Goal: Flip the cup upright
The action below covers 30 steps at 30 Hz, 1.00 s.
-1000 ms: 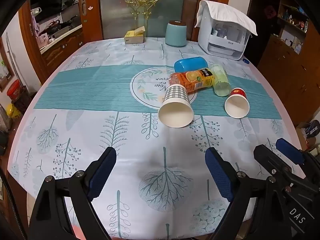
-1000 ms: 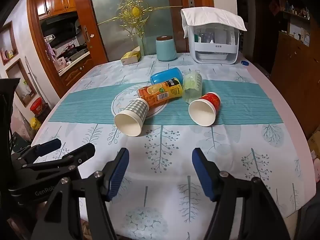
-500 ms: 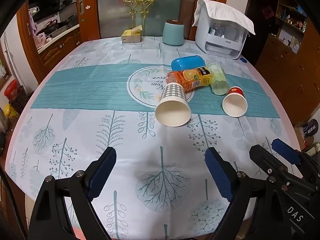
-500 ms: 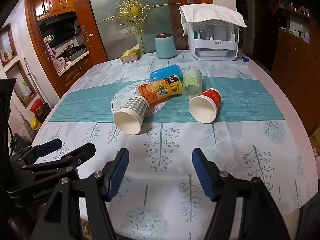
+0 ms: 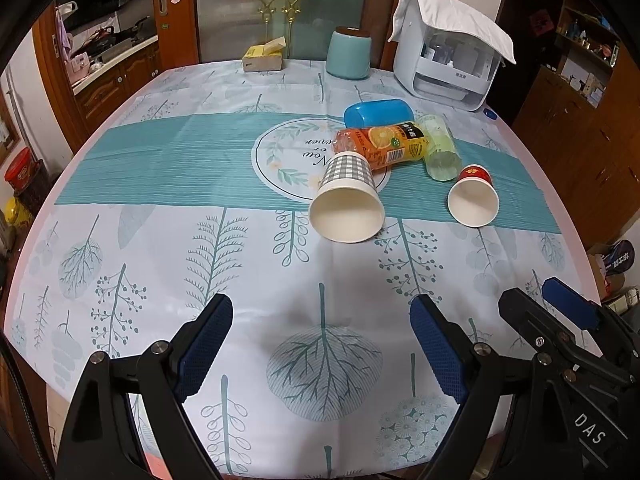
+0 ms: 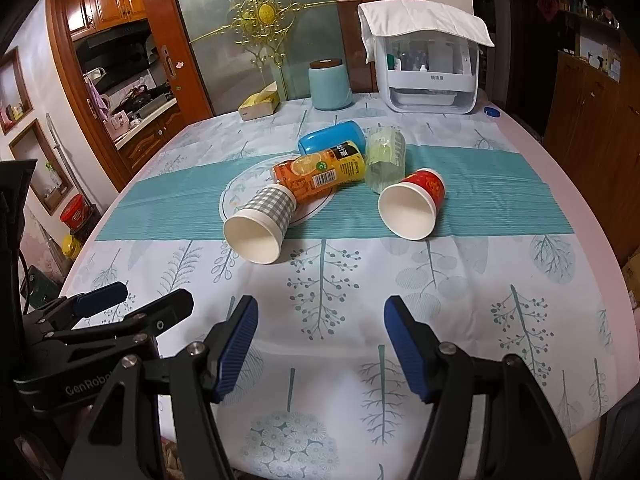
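Two paper cups lie tipped: grey-checked cup touching the orange juice bottle, red cup beside. Light, crushable; grip mid-wall gently. My left gripper and right gripper gape, empty.

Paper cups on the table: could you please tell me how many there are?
2, both on their sides, mouths toward the cameras: the checked paper cup against the orange juice bottle, and the red paper cup right of it. Others could be hidden behind the clutter.
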Available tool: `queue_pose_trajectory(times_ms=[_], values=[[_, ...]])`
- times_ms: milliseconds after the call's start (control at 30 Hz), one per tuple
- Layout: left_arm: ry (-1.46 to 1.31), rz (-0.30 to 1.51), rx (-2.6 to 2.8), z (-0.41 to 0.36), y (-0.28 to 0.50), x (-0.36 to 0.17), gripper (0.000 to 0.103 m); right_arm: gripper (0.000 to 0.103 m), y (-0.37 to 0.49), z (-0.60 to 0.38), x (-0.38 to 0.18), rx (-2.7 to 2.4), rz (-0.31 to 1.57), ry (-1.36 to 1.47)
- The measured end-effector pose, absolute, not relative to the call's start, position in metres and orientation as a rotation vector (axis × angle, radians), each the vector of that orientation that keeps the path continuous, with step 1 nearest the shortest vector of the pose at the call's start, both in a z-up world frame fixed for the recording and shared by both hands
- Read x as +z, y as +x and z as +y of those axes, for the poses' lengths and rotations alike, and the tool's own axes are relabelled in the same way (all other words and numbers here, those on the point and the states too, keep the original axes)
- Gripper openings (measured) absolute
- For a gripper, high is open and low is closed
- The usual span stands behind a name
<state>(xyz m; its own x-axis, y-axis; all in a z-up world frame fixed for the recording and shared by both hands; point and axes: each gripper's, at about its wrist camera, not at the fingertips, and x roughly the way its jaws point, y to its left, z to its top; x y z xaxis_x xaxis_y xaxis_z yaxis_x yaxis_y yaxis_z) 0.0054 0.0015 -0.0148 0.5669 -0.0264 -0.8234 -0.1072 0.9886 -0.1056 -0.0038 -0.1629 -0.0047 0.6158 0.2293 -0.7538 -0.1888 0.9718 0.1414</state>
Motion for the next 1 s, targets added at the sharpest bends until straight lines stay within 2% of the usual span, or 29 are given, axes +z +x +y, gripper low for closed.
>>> queue_pose_trajectory(times_ms=[1000], values=[[-0.103,0.926,0.111,0.000,0.000,-0.004,0.089,0.066,-0.001,-0.162,-0.002,0.245,0.863,0.041]])
